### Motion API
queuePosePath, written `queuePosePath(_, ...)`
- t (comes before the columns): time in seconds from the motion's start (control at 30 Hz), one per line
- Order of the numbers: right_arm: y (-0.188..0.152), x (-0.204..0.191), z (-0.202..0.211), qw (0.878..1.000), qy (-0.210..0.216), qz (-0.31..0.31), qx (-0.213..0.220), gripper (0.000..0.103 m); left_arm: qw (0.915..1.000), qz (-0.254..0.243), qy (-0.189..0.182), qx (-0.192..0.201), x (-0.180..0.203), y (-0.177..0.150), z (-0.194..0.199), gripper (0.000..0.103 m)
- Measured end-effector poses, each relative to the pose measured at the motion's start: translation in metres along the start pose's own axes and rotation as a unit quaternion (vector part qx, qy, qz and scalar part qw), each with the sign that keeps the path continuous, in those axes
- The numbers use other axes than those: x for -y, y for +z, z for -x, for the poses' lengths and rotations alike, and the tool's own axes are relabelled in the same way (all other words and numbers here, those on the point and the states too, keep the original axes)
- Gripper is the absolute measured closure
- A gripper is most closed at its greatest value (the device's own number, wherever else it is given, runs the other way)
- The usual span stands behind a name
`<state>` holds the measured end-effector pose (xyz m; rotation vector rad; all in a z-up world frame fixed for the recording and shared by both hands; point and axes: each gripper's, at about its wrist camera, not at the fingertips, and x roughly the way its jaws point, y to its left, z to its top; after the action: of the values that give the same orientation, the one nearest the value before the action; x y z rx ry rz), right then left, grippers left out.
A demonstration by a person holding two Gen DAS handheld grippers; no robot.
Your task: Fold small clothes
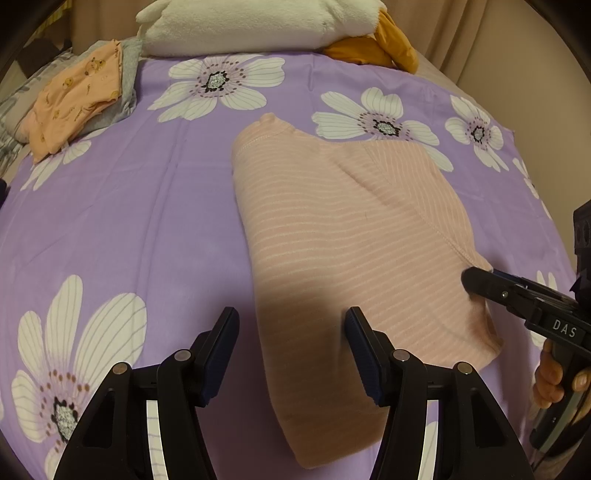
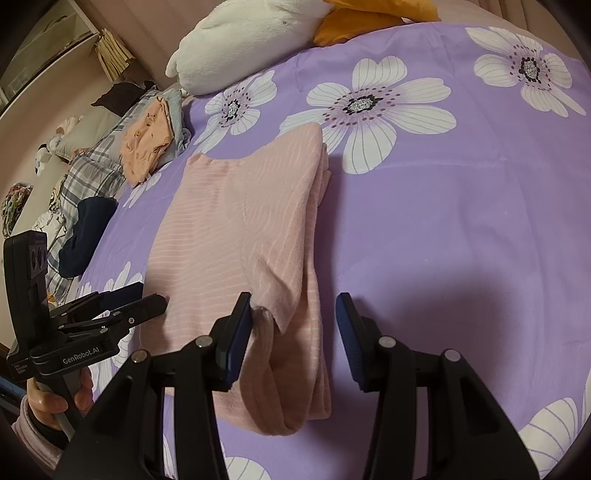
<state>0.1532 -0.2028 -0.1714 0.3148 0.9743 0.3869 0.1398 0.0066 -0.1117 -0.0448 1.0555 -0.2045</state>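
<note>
A pink striped garment (image 1: 343,236) lies partly folded on the purple flowered bedsheet (image 1: 147,206); it also shows in the right wrist view (image 2: 240,251). My left gripper (image 1: 291,354) is open and empty, just above the garment's near left edge. My right gripper (image 2: 293,332) is open and empty over the garment's near right edge, its left finger (image 2: 238,332) touching the folded sleeve. In the left wrist view the right gripper (image 1: 476,282) reaches the garment's right side. In the right wrist view the left gripper (image 2: 147,299) sits at the garment's left side.
A folded orange printed garment (image 1: 74,99) on grey cloth lies at the far left of the bed. A white plush pillow (image 1: 255,26) and an orange cloth (image 1: 380,48) lie at the head. A plaid cloth (image 2: 92,173) and a dark item (image 2: 85,232) sit off the left edge.
</note>
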Motion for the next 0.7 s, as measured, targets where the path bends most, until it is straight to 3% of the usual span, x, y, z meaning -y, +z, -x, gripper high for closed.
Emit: queuePosePath(0.7, -0.0042, 0.0055, 0.0022, 1.0, -0.002, -0.002, -0.001, 0.056, 1.0, -0.002, 0.003, 0.0, -0.0014, -0.0045, 0.001, 0.044)
